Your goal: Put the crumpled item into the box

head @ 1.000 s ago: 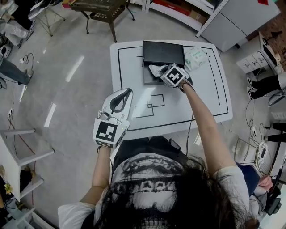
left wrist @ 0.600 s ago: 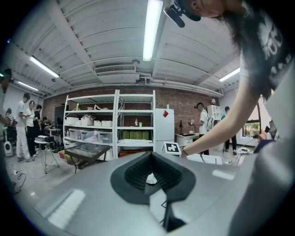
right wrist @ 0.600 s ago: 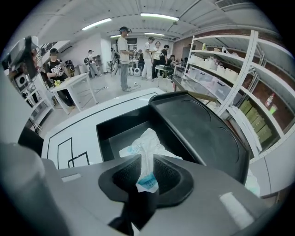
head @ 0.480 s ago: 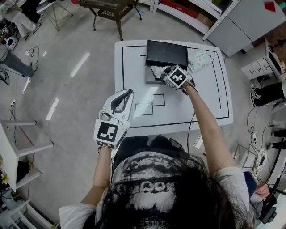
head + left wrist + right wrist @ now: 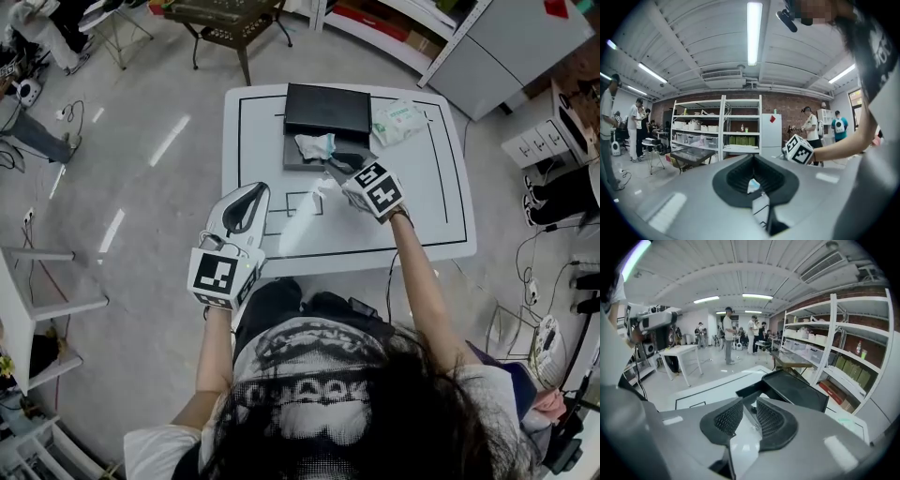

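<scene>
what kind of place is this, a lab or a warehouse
Probably a workshop-style lab: white storage shelves with bins, a white table marked with black lines, and other people at worktables.

A white short-sleeved T-shirt [image 5: 281,339] with a band of black print across the chest is being worn over dark trousers [image 5: 298,302], and dark hair [image 5: 375,422] is being worn long and loose. The left gripper [image 5: 261,191] and right gripper [image 5: 335,166] are being shown as pale grey shells lined with black ribbed pads [image 5: 771,420], each being capped at the near end by a white cube [image 5: 220,277] printed with black square markers.
</scene>
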Tool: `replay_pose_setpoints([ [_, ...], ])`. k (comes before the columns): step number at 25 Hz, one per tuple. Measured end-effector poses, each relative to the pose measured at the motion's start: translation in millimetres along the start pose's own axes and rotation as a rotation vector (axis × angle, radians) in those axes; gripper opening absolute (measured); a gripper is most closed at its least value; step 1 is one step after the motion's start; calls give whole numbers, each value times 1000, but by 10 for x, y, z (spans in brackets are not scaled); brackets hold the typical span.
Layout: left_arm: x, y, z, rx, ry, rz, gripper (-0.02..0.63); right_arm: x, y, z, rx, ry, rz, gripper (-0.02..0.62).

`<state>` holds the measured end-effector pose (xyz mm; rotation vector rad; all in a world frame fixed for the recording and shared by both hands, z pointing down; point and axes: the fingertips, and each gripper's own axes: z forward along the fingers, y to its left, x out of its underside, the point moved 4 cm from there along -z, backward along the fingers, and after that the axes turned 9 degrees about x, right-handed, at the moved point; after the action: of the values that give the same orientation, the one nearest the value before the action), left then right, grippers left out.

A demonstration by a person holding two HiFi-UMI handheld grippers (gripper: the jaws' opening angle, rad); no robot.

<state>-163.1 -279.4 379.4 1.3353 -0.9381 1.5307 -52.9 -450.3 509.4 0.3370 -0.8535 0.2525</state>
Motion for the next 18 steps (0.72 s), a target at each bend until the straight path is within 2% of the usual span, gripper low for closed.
replay_pose_setpoints([
  [9, -118, -704, 51, -1, -2, 28, 0, 60, 271, -1135, 28, -210, 86, 91],
  [18, -52, -1448, -98, -31, 6, 25, 0, 436, 612, -1983, -8, -314, 142, 91],
])
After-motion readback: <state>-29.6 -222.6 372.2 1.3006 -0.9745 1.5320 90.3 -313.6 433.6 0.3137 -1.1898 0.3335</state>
